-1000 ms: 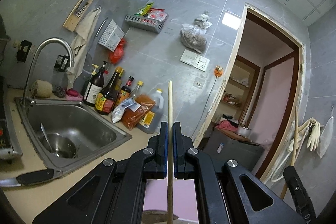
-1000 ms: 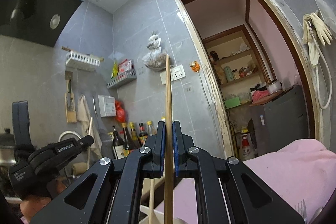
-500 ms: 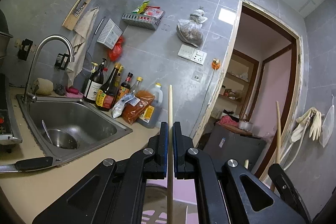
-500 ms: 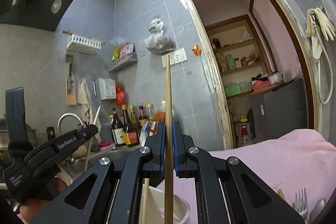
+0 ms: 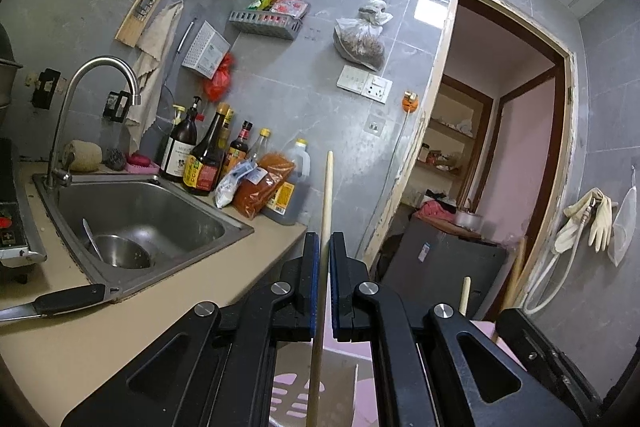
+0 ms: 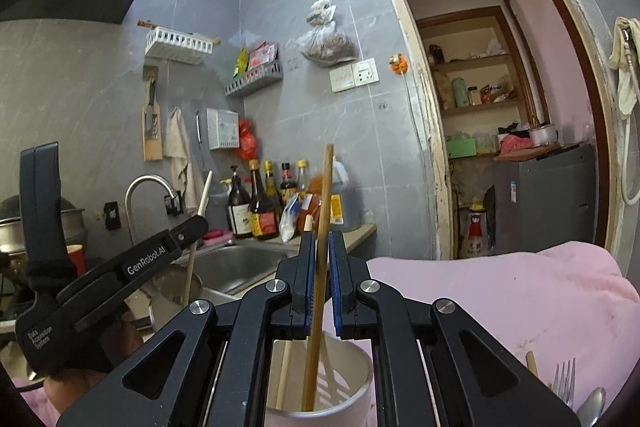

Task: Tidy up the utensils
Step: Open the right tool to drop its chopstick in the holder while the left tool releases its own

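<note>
In the left wrist view my left gripper [image 5: 324,267] is shut on a pale wooden chopstick [image 5: 326,203] that stands upright over a pink slotted utensil holder [image 5: 296,399]. In the right wrist view my right gripper [image 6: 322,267] is shut on a darker brown chopstick [image 6: 325,195]. That chopstick leans slightly, and its lower end reaches down inside the pink holder [image 6: 356,359]. A second pale chopstick [image 6: 285,367] stands in the holder. The left gripper [image 6: 200,223] shows at the left of this view, level with the holder, a hand under it.
A steel sink [image 5: 132,211] with a bowl and tap sits left, sauce bottles [image 5: 204,155] behind it, and a knife [image 5: 60,301] on the counter edge. A pink towel [image 6: 500,303] covers the surface at right, with a fork [image 6: 564,379] and spoon [image 6: 592,401] on it. A doorway [image 6: 492,107] opens beyond.
The left gripper has sunk with its chopstick, and the pink holder now shows beneath it. The right gripper has tipped downward, and its chopstick's lower end has come into the holder.
</note>
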Demonstrator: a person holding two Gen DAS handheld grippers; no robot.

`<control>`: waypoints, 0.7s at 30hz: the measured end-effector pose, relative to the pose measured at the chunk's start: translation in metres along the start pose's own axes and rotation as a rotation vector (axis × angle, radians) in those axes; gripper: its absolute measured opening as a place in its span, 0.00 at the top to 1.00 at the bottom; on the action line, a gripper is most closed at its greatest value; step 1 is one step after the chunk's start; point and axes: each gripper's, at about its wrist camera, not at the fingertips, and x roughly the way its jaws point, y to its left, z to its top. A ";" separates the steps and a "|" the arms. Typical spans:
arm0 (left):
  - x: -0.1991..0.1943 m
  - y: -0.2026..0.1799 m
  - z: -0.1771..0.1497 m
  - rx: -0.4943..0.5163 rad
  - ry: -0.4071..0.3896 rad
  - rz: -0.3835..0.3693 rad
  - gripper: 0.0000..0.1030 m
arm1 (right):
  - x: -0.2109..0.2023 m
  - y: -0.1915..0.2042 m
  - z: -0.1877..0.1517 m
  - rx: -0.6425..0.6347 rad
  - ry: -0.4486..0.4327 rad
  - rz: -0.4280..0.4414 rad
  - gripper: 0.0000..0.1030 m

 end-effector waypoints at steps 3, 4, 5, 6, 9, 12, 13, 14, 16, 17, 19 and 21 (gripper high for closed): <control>0.000 -0.001 0.000 0.004 0.021 -0.004 0.96 | 0.001 0.002 -0.002 -0.008 0.022 0.006 0.94; 0.000 -0.001 0.000 0.004 0.032 -0.007 0.96 | 0.001 0.002 -0.002 -0.009 0.029 0.010 0.94; 0.000 -0.001 0.000 0.005 0.040 -0.007 0.96 | 0.001 0.002 -0.002 -0.010 0.034 0.010 0.94; 0.000 -0.002 0.000 0.005 0.050 -0.009 0.96 | 0.000 0.002 -0.002 -0.010 0.036 0.011 0.94; 0.001 -0.001 -0.001 0.002 0.068 -0.014 0.95 | -0.003 0.002 -0.001 -0.009 0.037 0.013 0.94; 0.000 0.000 -0.001 -0.003 0.085 -0.026 0.92 | -0.004 0.002 -0.001 -0.010 0.028 0.012 0.94; 0.000 0.000 0.000 -0.006 0.087 -0.028 0.91 | -0.006 0.001 0.000 -0.010 0.023 0.009 0.93; -0.001 0.000 0.000 -0.008 0.090 -0.032 0.88 | -0.008 0.000 0.002 -0.008 0.020 0.009 0.93; -0.004 -0.001 0.002 -0.008 0.088 -0.038 0.84 | -0.011 -0.002 0.005 -0.008 0.012 0.002 0.92; -0.006 -0.002 0.004 -0.006 0.084 -0.042 0.81 | -0.014 -0.003 0.007 -0.007 0.005 -0.003 0.91; -0.010 -0.004 0.007 0.000 0.081 -0.050 0.75 | -0.019 -0.006 0.010 -0.008 -0.006 -0.013 0.87; -0.014 -0.008 0.011 0.007 0.081 -0.058 0.70 | -0.025 -0.010 0.015 -0.012 -0.019 -0.026 0.79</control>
